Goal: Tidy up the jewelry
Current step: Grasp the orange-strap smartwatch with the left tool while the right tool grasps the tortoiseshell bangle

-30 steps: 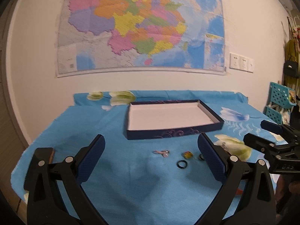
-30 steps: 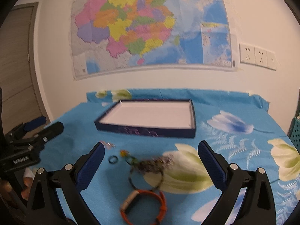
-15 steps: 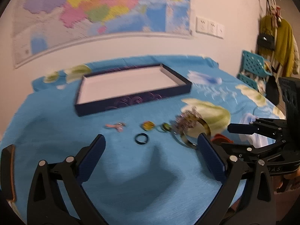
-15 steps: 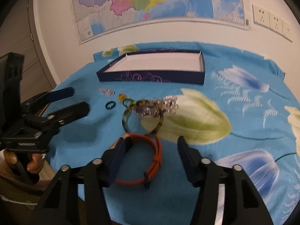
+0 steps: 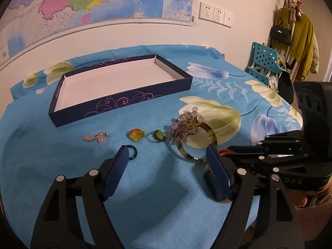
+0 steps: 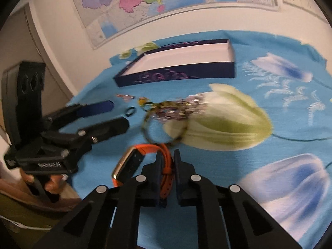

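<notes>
A dark blue tray (image 5: 128,98) with a white floor lies at the back of the blue flowered cloth; it also shows in the right wrist view (image 6: 186,73). In front of it lie a pink clip (image 5: 96,137), a yellow stone (image 5: 136,134), a green stone (image 5: 159,134), a black ring (image 5: 131,152), a mottled green bangle (image 5: 197,139) and a clear bead bracelet (image 5: 186,122). My right gripper (image 6: 167,161) is shut on the strap of an orange watch (image 6: 132,166) at the front. My left gripper (image 5: 168,157) is open and empty, low above the cloth, near the ring and bangle.
A teal crate (image 5: 265,62) and hanging coats (image 5: 298,41) stand past the table's right side. A wall map (image 5: 93,4) hangs behind. The cloth's front edge lies just below both grippers.
My right gripper came down and closed on the orange watch strap. My left gripper moved forward and lower towards the ring and bangle, its jaws narrower than before.
</notes>
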Demonstrator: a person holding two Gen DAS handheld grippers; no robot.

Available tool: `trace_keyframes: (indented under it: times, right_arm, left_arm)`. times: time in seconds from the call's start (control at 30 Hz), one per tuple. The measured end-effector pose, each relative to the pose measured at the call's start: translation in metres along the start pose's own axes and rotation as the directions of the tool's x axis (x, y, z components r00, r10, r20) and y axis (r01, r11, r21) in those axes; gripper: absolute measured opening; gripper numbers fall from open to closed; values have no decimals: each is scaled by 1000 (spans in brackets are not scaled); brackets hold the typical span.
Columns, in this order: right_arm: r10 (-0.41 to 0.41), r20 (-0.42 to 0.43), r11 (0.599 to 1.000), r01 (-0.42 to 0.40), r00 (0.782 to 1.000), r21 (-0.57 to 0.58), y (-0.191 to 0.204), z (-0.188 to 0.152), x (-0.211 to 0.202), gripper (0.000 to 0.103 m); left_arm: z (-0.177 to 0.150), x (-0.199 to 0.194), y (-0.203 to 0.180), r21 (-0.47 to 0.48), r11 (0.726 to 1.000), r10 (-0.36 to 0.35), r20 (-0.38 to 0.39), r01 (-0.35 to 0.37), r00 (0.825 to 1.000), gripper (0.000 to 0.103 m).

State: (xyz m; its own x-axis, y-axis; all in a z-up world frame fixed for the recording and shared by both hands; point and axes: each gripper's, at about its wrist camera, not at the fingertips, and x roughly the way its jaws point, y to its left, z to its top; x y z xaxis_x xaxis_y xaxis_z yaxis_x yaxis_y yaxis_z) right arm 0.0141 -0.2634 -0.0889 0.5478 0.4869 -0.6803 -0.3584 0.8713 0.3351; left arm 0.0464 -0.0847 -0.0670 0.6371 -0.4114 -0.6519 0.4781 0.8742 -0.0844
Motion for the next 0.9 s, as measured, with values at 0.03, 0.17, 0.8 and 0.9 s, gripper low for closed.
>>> trace_keyframes:
  times: [0.03,0.17,0.8,0.9]
  right_arm:
    - [8,0,1000,-8,1000,-7,4,0,1,10]
    - [49,-4,997,-49,999,-63,24,5,11,10]
    - [-20,73,997,25,997,-73,13,36,6,32]
    - [-86,56,996,88,995,-33,-3,34,8,32]
  left_arm:
    - [-2,-4,3,-8,1000,1,3,-1,1000,78]
    - [-6,-22,15,-30,1000,9,20,-8,1000,79]
    - [-20,-15,30,17,999,-44,-82,46,996,52]
    - [-25,-15,28,18,999,-47,-104,49,993,53]
